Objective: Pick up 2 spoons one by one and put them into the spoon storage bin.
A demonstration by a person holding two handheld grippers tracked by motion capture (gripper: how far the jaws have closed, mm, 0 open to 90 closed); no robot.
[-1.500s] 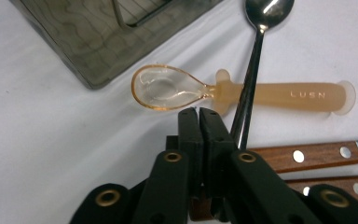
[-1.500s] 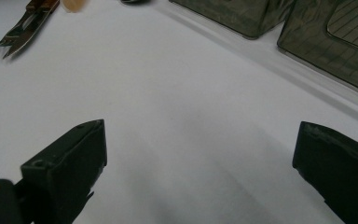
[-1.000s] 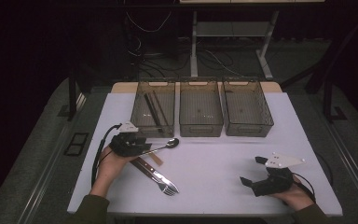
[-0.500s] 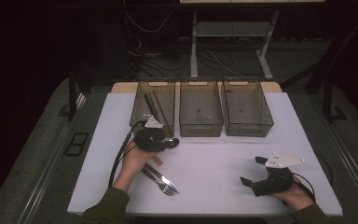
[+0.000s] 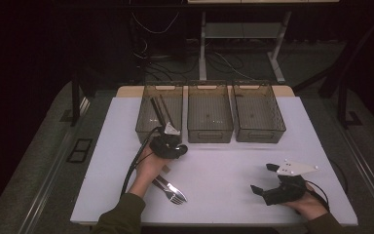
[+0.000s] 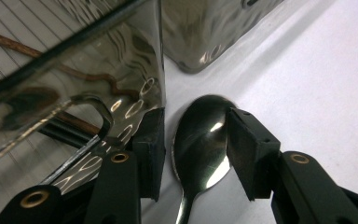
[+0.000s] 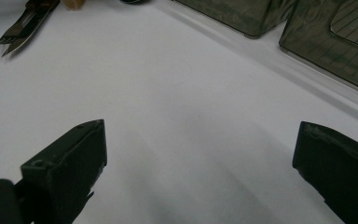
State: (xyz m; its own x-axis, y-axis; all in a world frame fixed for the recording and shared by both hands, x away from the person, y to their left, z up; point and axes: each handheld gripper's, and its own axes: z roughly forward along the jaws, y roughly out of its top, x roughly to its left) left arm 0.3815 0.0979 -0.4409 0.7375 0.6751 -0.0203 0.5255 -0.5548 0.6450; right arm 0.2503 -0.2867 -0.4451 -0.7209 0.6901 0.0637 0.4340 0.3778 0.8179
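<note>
Where the high view looks down on the white bench [image 5: 224, 170], the left gripper [image 5: 175, 148] sits just before the leftmost bin [image 5: 146, 127], while the right gripper [image 5: 267, 179] rests well apart with its fingers wide. Along the left gripper view, a spoon [image 6: 200, 140] lies bowl-forward between narrow fingers [image 6: 151, 149] that have just been opening, beside the bin's wall. Across the right gripper view, wide fingers [image 7: 70, 163] frame bare bench, with a fork and knife [image 7: 21, 28] far off.

glossy metal spoon [image 6: 200, 140], matt white table [image 6: 317, 84]
</note>
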